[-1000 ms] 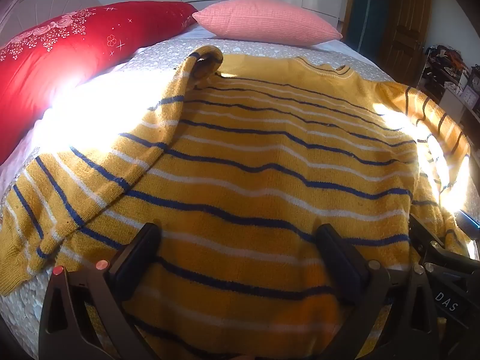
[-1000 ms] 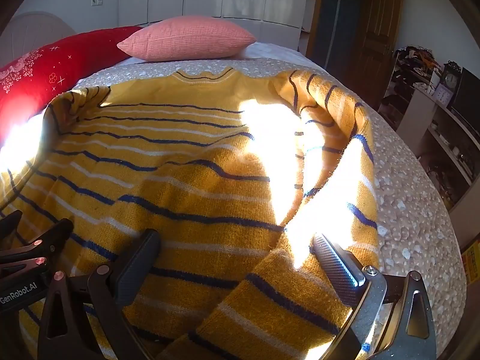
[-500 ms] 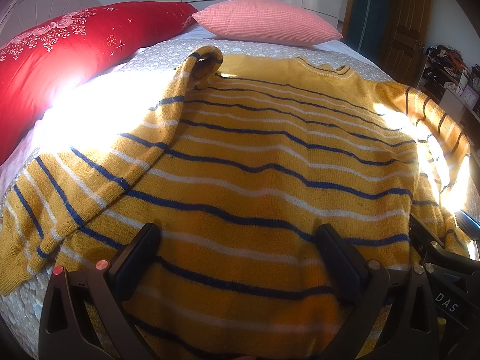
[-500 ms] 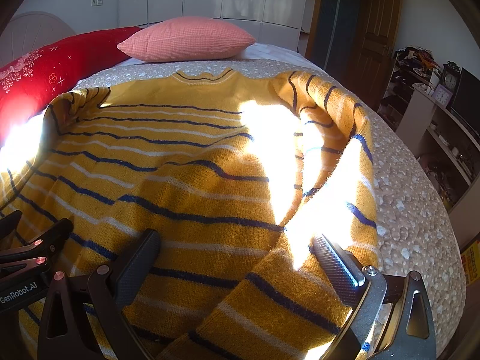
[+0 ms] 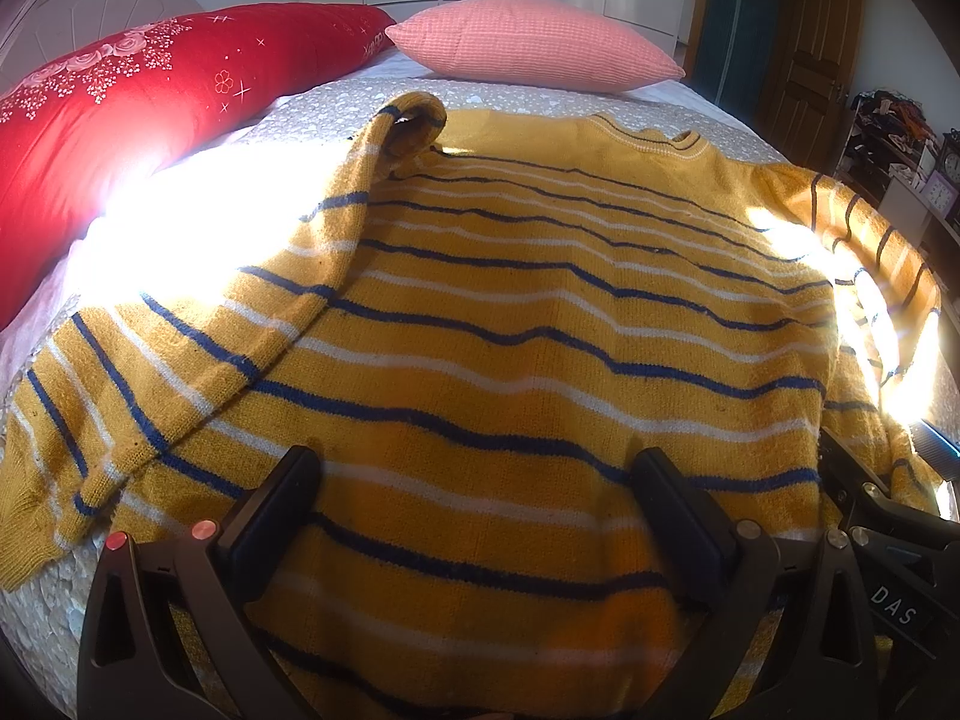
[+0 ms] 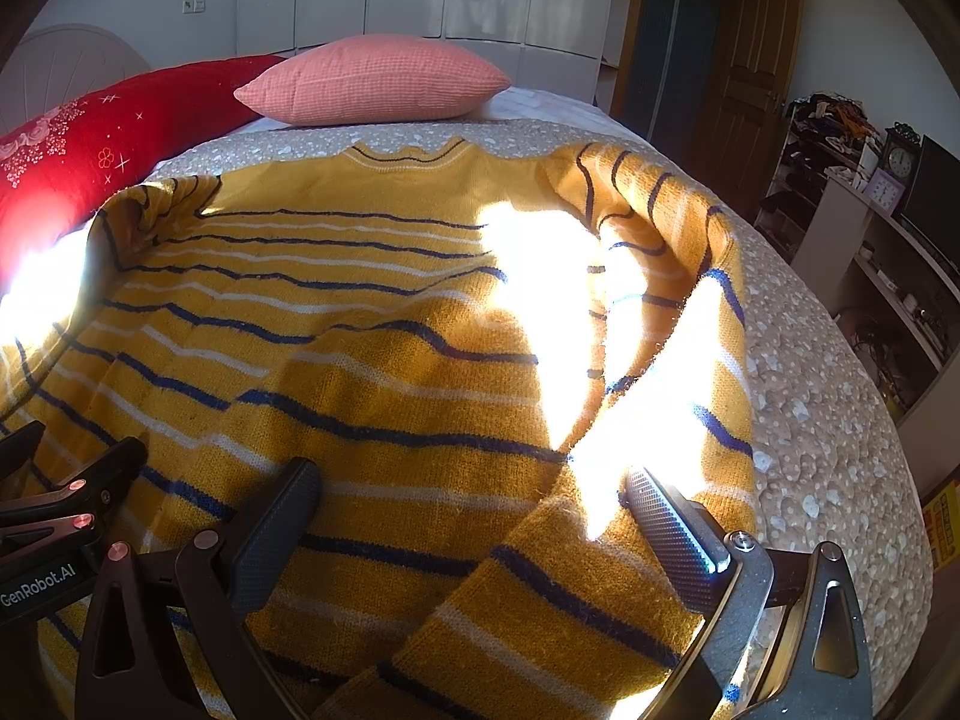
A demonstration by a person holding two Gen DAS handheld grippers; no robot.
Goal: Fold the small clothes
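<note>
Two tools sit at the near hem of a yellow sweater (image 5: 540, 360) with blue and white stripes, spread flat on a bed (image 6: 828, 420) covered by a pale speckled quilt. The left tool (image 5: 474, 516) has its jaws spread wide, one finger at 7 o'clock and the other at 5 o'clock in its own view, with the striped hem filling the space between them; nothing is pinched. The right tool (image 6: 474, 516) is likewise spread wide over the hem, and between its fingers lies the cuff end of the right sleeve (image 6: 690, 324), which runs down the sweater's edge from 1 o'clock to 6 o'clock. Whether either tool's fingertips touch the knit cannot be told.

The left sleeve (image 5: 198, 360) is folded so it runs diagonally from the shoulder at 12 o'clock down to 8 o'clock in the left view, its cuff near the quilt's edge. The neckline (image 5: 654, 138) points away towards 12 o'clock. Beyond it rests a pink pillow (image 5: 534, 45), and a red bolster (image 5: 150, 96) with floral print lies at 10 o'clock. Strong sunlight washes out patches on both sides of the sweater. A dark wooden door (image 6: 744, 84) and a shelf with a clock (image 6: 900, 162) stand at 2 o'clock in the right view.
</note>
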